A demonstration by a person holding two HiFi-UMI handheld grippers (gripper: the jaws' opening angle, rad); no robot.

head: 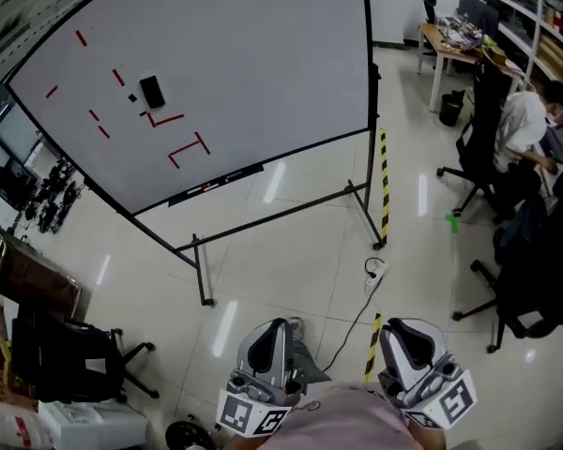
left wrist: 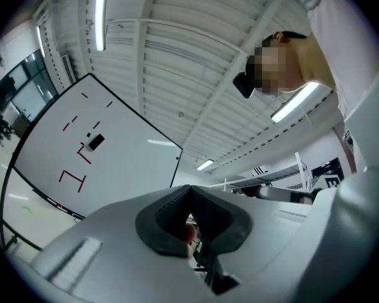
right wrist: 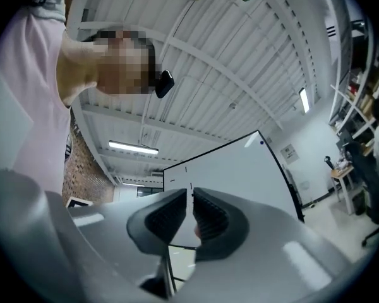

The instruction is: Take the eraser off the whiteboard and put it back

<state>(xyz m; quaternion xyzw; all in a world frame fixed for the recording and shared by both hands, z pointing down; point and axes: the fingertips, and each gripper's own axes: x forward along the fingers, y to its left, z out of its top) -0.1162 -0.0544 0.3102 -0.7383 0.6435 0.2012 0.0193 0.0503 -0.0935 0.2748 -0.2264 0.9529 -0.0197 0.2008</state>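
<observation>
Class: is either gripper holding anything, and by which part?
Nothing is held. The left gripper is shut on nothing, the right gripper slightly open and empty; the eraser sits on the whiteboard.

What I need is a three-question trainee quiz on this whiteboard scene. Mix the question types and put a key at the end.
1. True or false: the black eraser is on the whiteboard.
2. Multiple choice: the lines drawn on the whiteboard are A) blue, B) red, C) green.
3. Short answer: which shows a narrow gap between its fingers, the left gripper or the right gripper?
Key: 1 true; 2 B; 3 the right gripper.
</observation>
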